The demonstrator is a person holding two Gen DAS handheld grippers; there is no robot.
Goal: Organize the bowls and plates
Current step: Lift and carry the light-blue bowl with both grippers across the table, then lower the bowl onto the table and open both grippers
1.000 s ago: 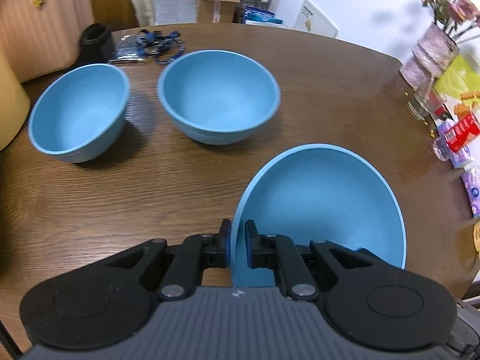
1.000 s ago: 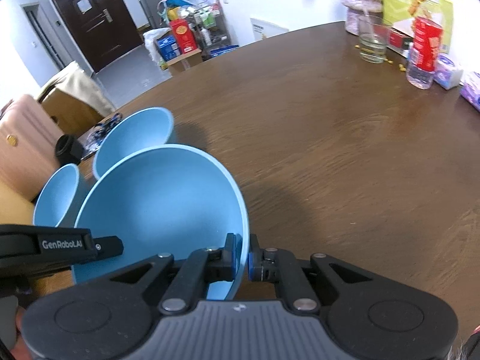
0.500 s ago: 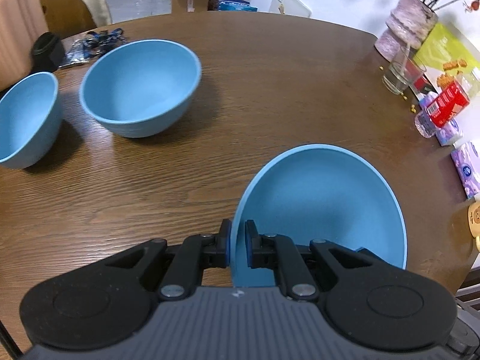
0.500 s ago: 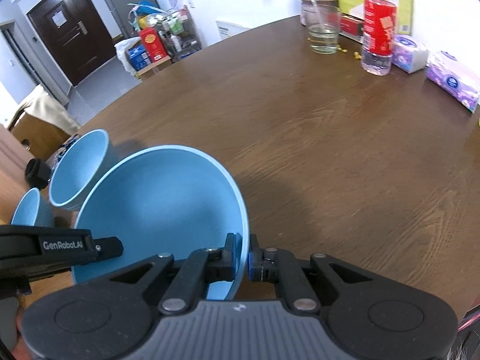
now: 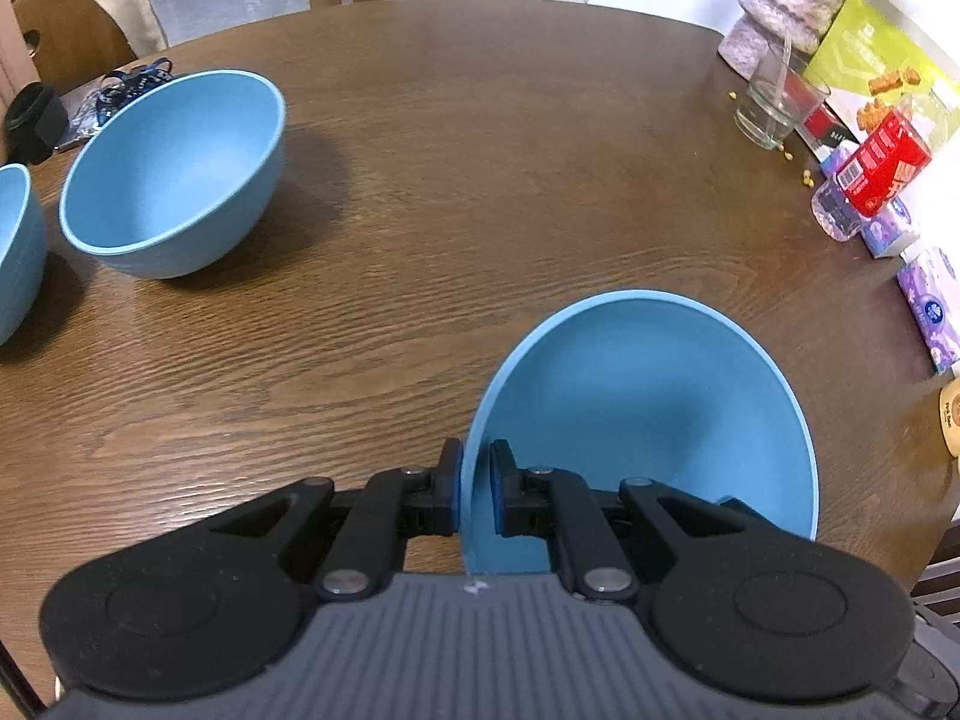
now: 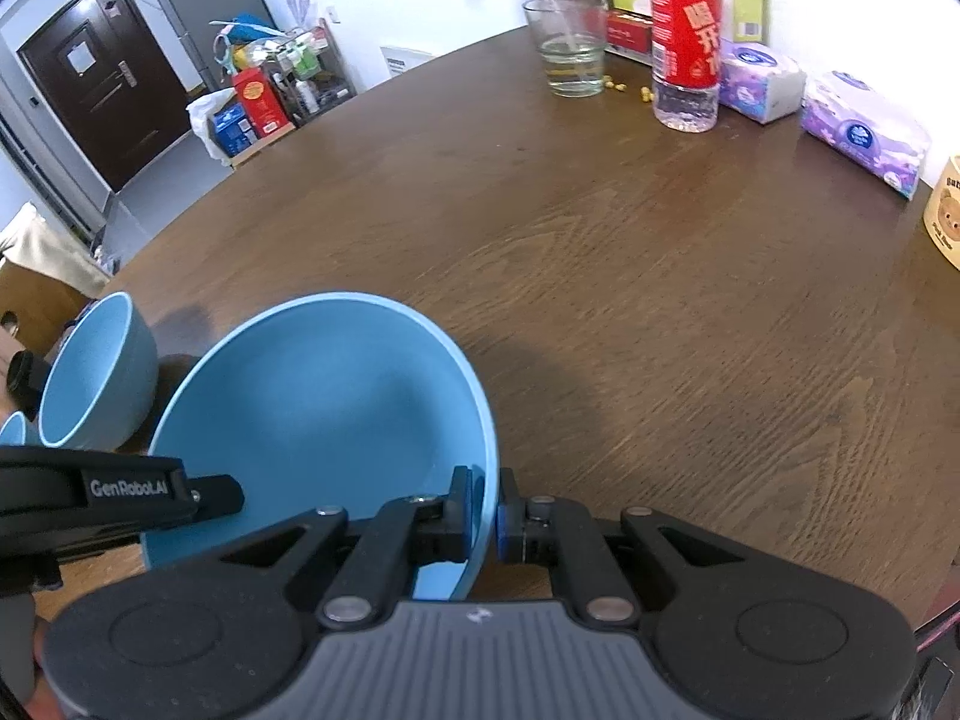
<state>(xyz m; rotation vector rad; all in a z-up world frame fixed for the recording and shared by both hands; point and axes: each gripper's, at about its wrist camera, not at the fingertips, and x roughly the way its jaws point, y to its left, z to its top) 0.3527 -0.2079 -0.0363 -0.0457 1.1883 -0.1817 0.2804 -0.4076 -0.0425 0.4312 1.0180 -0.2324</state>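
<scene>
Three blue bowls (image 5: 648, 420) on one table (image 5: 480, 150).

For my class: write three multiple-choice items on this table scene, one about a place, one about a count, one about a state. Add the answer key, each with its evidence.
1. Where does the drinking glass stand?
A. inside a bowl
B. near the table's far edge, beside the red-labelled bottle
C. on the floor

2. How many blue bowls show in the left wrist view?
A. one
B. three
C. five

3. The left hand-held gripper is
A. wide open
B. shut on the held bowl
C. holding a bottle

Key: B, glass stands by the bottle; B, one held, two on the table; B, pads clamp the rim.
</scene>
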